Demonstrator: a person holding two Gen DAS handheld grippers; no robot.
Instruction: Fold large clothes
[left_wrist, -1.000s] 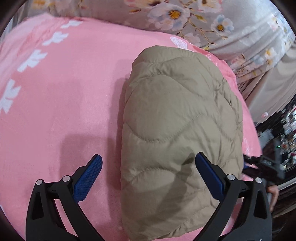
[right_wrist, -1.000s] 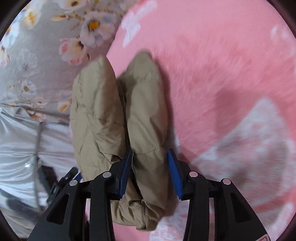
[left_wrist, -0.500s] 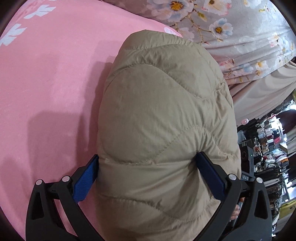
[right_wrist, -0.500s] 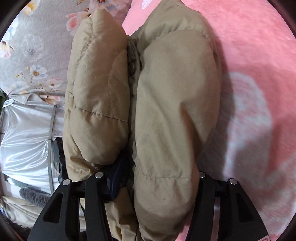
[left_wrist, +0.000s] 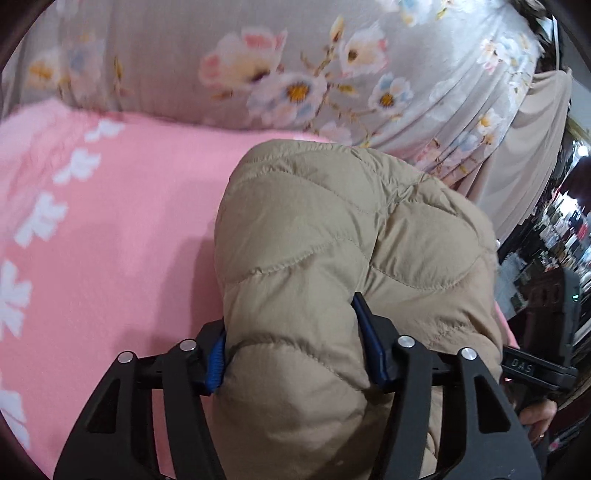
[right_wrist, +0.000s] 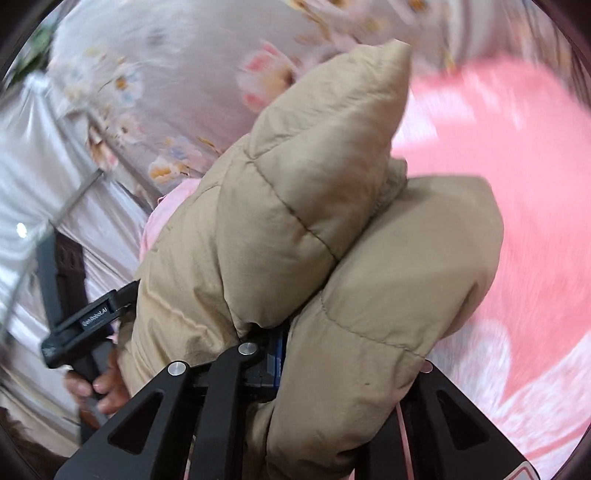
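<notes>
Your left gripper (left_wrist: 295, 354) and right gripper (right_wrist: 347, 373) have both just been closing and now pinch the puffy jacket (left_wrist: 343, 236), bundled above the pink bed (left_wrist: 110, 229), so I judge the slick padding could slip free and the fold spring open

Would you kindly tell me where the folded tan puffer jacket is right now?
In both wrist views the tan puffer jacket is pinched between each hand-held gripper, left and right, above the pink blanket, near the floral bedding.
</notes>
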